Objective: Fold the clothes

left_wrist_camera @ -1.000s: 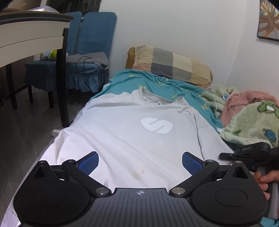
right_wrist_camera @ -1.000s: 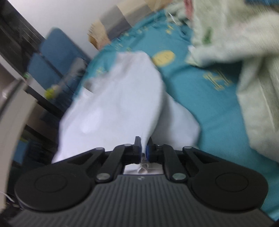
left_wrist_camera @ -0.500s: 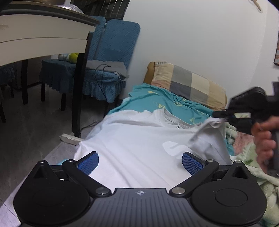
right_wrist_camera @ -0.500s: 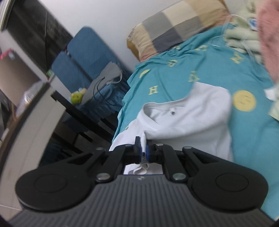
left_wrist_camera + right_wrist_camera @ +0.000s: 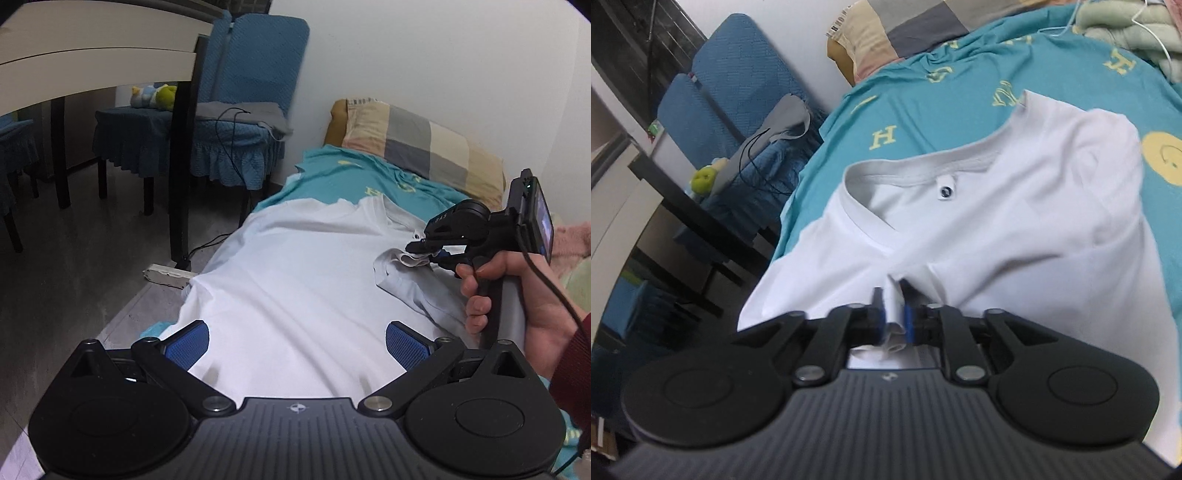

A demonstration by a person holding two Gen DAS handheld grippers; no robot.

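A white T-shirt (image 5: 295,280) lies face up on the bed over a teal sheet (image 5: 354,177). Its collar (image 5: 923,173) points toward the pillow. My left gripper (image 5: 297,341) is open and empty, low over the shirt's lower part. My right gripper (image 5: 894,317) is shut on the shirt's right sleeve edge and holds that side folded over the chest. It also shows in the left wrist view (image 5: 417,249), gripped by a hand at the right.
A plaid pillow (image 5: 417,147) lies at the head of the bed. Blue chairs (image 5: 207,122) and a table (image 5: 74,55) with dark legs stand left of the bed. A power strip (image 5: 166,275) lies on the floor. Blankets (image 5: 1126,22) are piled at the bed's right.
My right gripper has carried the sleeve from the shirt's right side inward over the chest and lowered it. My left gripper has stayed open and swung its view leftward.
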